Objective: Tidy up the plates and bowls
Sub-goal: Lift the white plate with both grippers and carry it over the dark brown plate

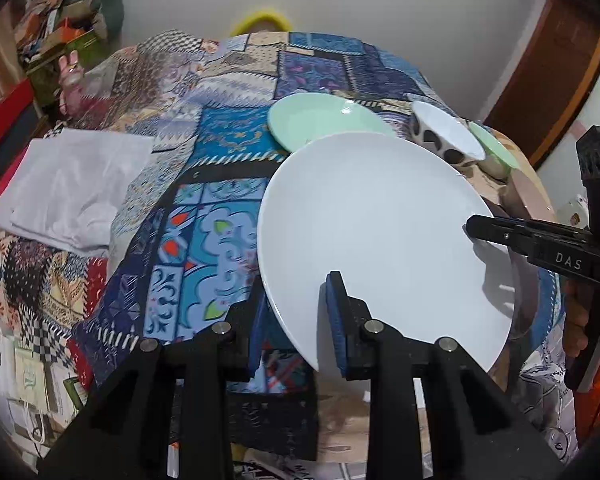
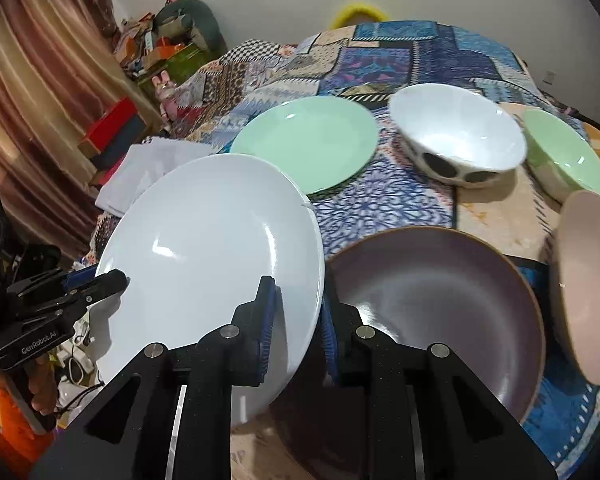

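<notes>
Two black grippers with blue-padded fingers hold one white plate (image 2: 208, 240) between them, above the patchwork cloth (image 1: 228, 120). In the left wrist view the left gripper (image 1: 300, 320) is clamped on the plate's lower rim at bottom centre, and the right gripper (image 1: 476, 228) pinches the rim at right. In the right wrist view the right gripper (image 2: 296, 328) is clamped on the plate's lower right rim; the left gripper (image 2: 116, 280) bites the rim at left.

Crockery counted in the right wrist view: three plates and three bowls.
- White plate: round, glossy, shallow, held tilted at centre left.
- Mint-green plate (image 2: 306, 142): round, glossy, upper centre.
- Dark purple plate (image 2: 440, 300): round, matte sheen, brown rim, lower right.
- White bowl (image 2: 456, 132) with dark oval spots on its outer wall, upper right.
- Mint-green bowl (image 2: 564, 156), far right.
- Pale pink bowl (image 2: 588, 284), tilted, at the right edge.

One folded white cloth (image 1: 76, 184) lies at left in the left wrist view.
</notes>
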Tool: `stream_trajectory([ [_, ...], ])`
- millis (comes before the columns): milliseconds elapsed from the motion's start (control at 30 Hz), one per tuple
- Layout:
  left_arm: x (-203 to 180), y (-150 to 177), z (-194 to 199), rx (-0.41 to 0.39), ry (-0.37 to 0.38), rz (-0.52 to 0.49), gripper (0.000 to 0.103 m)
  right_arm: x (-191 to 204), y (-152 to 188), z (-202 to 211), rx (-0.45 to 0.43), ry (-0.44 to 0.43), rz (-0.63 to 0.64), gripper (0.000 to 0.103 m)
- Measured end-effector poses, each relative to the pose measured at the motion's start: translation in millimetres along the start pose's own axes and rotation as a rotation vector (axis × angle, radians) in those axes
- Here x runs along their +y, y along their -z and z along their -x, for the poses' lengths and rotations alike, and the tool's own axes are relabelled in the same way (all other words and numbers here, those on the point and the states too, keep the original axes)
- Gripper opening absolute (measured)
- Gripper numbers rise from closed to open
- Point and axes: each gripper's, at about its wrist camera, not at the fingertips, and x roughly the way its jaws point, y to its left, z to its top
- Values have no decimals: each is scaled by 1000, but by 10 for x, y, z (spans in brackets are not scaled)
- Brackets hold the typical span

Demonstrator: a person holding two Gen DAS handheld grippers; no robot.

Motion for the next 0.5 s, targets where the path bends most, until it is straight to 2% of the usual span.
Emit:
stream_trajectory([
  [500,-610,-111,-28,-6,52,-78,27,-442,198,442,-52,51,-69,20],
])
